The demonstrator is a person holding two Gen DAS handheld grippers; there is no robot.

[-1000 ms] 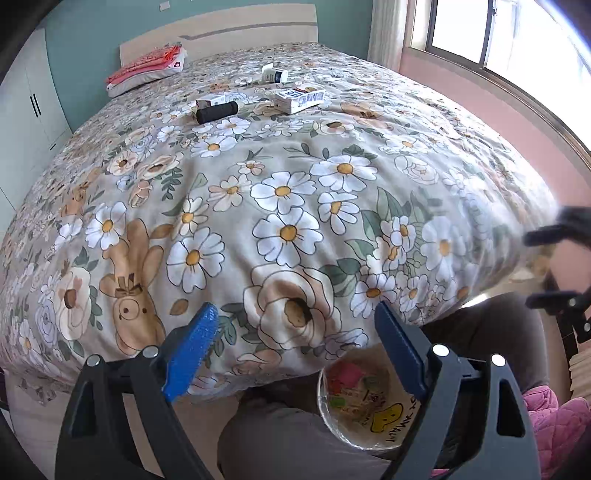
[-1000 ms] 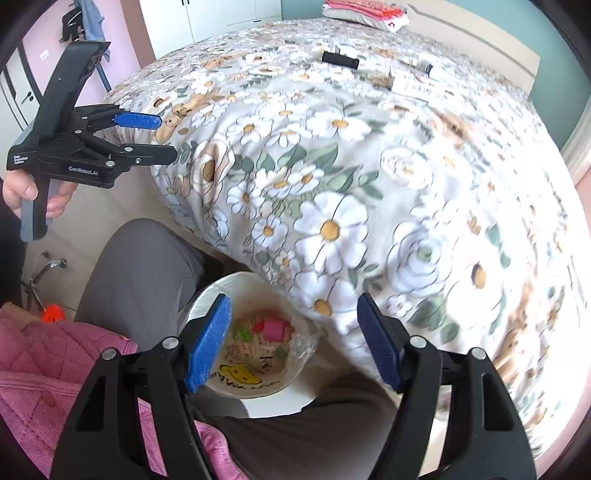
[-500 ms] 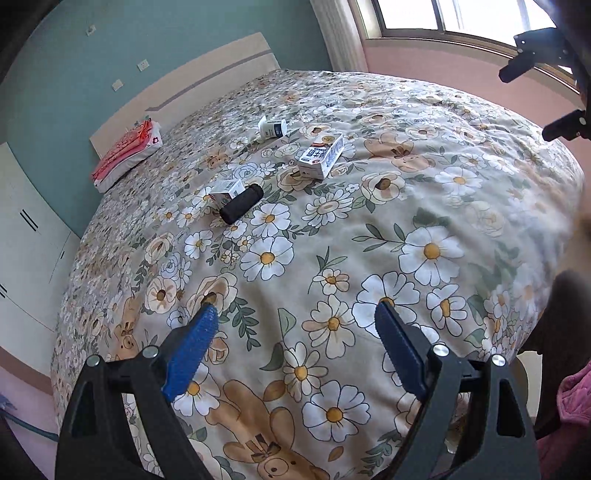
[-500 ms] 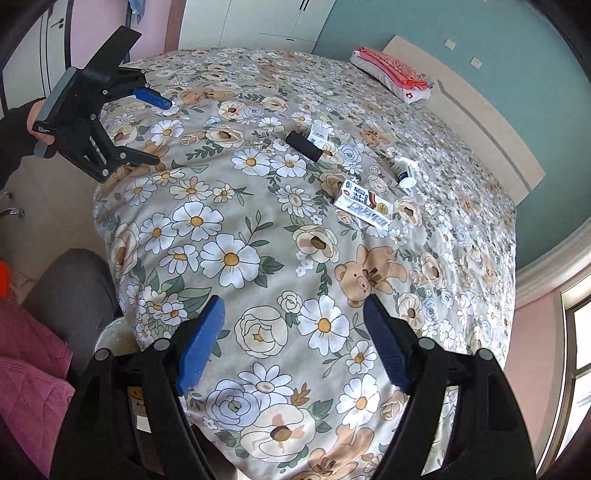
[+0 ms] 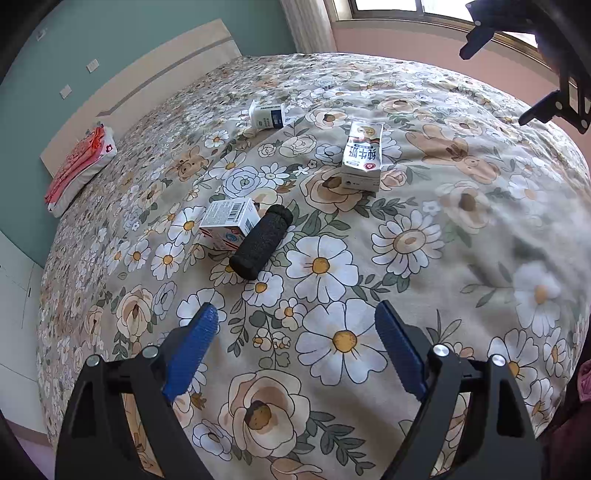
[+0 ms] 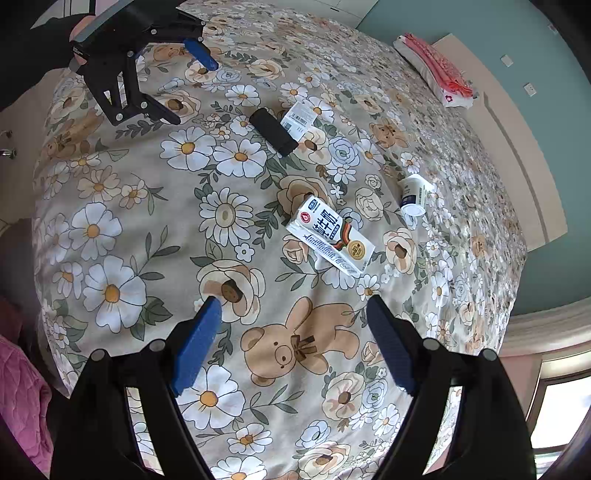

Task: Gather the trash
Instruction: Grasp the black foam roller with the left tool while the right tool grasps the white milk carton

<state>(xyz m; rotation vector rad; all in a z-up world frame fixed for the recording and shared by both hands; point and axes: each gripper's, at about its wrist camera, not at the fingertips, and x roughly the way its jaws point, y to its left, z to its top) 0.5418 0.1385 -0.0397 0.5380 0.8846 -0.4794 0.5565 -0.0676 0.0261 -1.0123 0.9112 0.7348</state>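
Note:
Several pieces of trash lie on the floral bedspread (image 5: 424, 258). A black foam cylinder (image 5: 260, 242) lies against a small white carton (image 5: 229, 220). A milk carton (image 5: 362, 157) lies flat further right, and a white yogurt cup (image 5: 266, 115) lies on its side beyond. My left gripper (image 5: 295, 347) is open and empty, hovering just short of the cylinder. My right gripper (image 6: 291, 339) is open and empty, just short of the milk carton (image 6: 330, 236). The right wrist view also shows the cylinder (image 6: 274, 132), small carton (image 6: 298, 120), cup (image 6: 413, 195) and the left gripper (image 6: 192, 79).
A folded red and white cloth (image 5: 79, 168) lies near the beige headboard (image 5: 147, 92). A window (image 5: 424, 11) and a pink wall are at the right. A pink quilted garment (image 6: 20, 402) shows at the lower left of the right wrist view.
Both grippers rose from the bin by the person's lap and moved forward over the bed toward the trash. The bin is out of view now. Both stay open.

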